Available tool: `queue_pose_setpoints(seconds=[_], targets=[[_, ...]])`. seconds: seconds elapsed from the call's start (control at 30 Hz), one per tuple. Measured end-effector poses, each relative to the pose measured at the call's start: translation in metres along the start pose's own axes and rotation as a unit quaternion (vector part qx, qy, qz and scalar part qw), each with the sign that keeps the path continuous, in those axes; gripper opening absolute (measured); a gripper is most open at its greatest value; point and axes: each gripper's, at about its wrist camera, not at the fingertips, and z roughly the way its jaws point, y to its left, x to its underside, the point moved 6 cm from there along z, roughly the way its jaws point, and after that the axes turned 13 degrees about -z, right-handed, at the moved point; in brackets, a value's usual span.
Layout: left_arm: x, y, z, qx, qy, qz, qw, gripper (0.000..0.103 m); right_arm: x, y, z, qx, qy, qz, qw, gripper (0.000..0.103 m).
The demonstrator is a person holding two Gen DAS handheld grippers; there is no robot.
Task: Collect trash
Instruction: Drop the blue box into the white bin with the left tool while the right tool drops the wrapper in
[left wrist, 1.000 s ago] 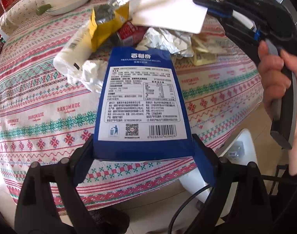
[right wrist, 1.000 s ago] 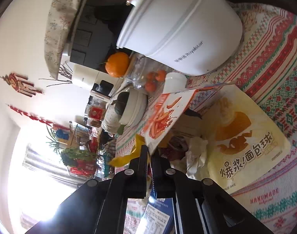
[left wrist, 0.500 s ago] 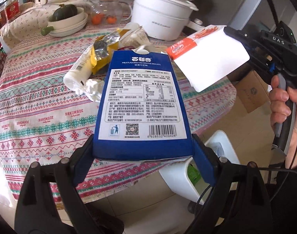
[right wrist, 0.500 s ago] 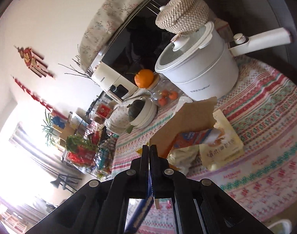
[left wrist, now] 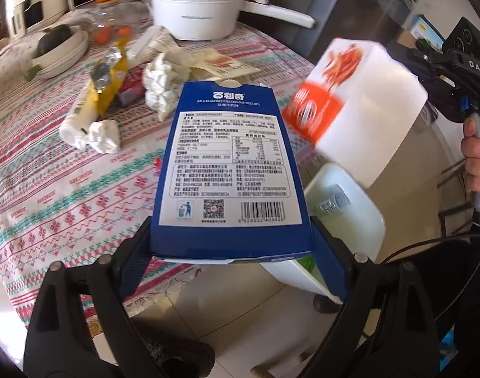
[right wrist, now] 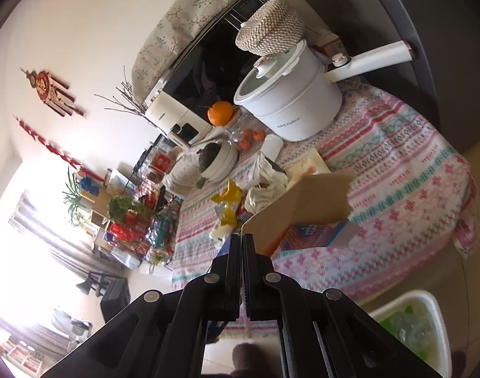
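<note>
Above the table edge now, with both boxes lifted clear of the litter where 1 second ago they hung low over it; white bin (left wrist: 344,220) then only a sliver at the corner, now open below, bottles visible inside. Orange-and-white carton (left wrist: 356,107) then flat over the pile, now off past the tablecloth's rim, blurred, beside and above the bin.

Blue biscuit box (left wrist: 230,163): flat, long, dark blue, back panel up with white label, barcode, QR code and a bin symbol; top flap open, far end pointing toward the table (left wrist: 51,189), near end over the floor and partly over the bin. Carton: white broad face, orange end with a food picture; brown inner flap in the right wrist view.

Left gripper (left wrist: 232,245): spread wide, 2 blue pads clamping the biscuit box by its long sides at the near end. Right gripper (right wrist: 241,242): pressed nearly together, pinching a thin edge of the carton, a hand (left wrist: 476,157) on its handle.

Left on the cloth: crumpled tissues (left wrist: 159,78), a yellow wrapper (left wrist: 109,85), a white tube (left wrist: 79,116), a flat snack pouch (left wrist: 221,63).
</note>
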Motion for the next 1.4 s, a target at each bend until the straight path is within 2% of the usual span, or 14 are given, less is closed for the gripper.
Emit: queue_pose_setpoints(seconds=[0.2, 0.37, 0.53, 0.67, 0.9, 1.07, 1.27, 1.4], targets=[[0.024, -0.03, 0.009, 0.017, 0.032, 0.06, 0.9975, 0.092, 0.035, 0.0, -0.039, -0.003, 0.027, -0.02, 0.999, 0.002], [0.041, -0.043, 0.018, 0.018, 0.055, 0.086, 0.9946, 0.092, 0.074, -0.006, -0.06, 0.002, 0.058, -0.034, 0.998, 0.002], [0.059, -0.053, 0.037, 0.018, 0.096, 0.107, 0.9895, 0.092, 0.103, -0.034, -0.068, 0.024, 0.088, -0.017, 0.996, 0.002], [0.072, -0.068, 0.046, 0.018, 0.115, 0.133, 0.9842, 0.092, 0.113, -0.051, -0.074, 0.035, 0.097, -0.005, 0.995, 0.002], [0.091, -0.099, 0.065, 0.014, 0.147, 0.191, 0.9705, 0.092, 0.12, -0.053, -0.075, 0.051, 0.116, -0.014, 0.992, 0.004], [0.094, -0.114, 0.073, 0.001, 0.145, 0.214, 0.966, 0.092, 0.128, -0.057, -0.069, 0.063, 0.136, -0.016, 0.989, 0.005], [0.089, -0.119, 0.071, 0.012, 0.134, 0.211, 0.9681, 0.095, 0.132, -0.063, -0.067, 0.079, 0.146, -0.017, 0.986, 0.005], [0.082, -0.112, 0.062, 0.014, 0.124, 0.196, 0.9727, 0.095, 0.13, -0.062, -0.064, 0.096, 0.151, -0.03, 0.983, 0.005]])
